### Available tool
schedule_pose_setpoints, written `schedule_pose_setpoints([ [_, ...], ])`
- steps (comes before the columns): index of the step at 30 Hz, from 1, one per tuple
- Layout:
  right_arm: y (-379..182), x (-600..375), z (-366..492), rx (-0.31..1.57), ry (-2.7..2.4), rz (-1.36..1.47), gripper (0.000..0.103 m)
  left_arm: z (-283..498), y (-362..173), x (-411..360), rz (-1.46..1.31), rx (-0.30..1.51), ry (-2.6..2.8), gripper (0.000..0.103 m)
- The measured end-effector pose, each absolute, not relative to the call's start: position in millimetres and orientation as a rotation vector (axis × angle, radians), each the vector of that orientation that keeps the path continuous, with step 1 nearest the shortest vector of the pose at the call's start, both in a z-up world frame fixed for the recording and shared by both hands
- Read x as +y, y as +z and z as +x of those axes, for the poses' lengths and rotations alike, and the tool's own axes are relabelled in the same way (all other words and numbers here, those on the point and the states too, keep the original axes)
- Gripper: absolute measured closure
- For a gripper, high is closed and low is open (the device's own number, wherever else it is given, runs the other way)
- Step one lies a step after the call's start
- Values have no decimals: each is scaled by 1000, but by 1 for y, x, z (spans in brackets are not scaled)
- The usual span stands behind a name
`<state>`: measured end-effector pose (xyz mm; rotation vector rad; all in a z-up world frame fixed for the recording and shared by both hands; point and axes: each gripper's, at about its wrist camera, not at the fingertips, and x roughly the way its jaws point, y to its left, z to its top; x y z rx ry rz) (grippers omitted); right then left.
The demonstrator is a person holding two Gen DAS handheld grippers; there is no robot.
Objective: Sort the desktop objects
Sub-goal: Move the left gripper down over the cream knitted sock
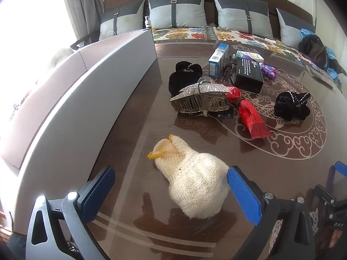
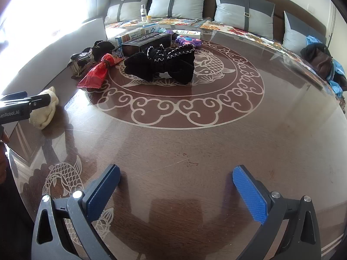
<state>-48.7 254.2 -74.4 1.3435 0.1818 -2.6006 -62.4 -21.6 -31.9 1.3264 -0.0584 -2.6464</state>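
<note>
Round brown table (image 2: 195, 143) with pale fish-and-cloud pattern fills both views. White box (image 1: 86, 99) stands along its edge at 9 o'clock in left wrist view. Left gripper (image 1: 171, 191), jaws wide apart, straddles cream knitted pouch (image 1: 193, 179); pads near it, contact unclear. Right gripper (image 2: 176, 192), jaws wide apart, empty, over bare tabletop. In right wrist view, black scrunchie (image 2: 162, 65) lies at 12 o'clock, red snack packet (image 2: 97, 73) at 11. Rhinestone hair claw (image 1: 201, 99) sits beyond pouch.
</note>
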Motion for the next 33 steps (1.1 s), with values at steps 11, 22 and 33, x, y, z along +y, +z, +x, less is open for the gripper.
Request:
schedule_pose_setpoints([
  [11, -74, 254, -49, 182, -2601, 1343, 0, -82, -36, -32, 1367, 136, -2619, 0],
  [22, -74, 254, -48, 181, -2602, 1343, 0, -77, -48, -38, 1376, 206, -2609, 0],
  [33, -74, 254, -49, 181, -2602, 1343, 0, -91, -73, -32, 1466, 225, -2562, 0],
])
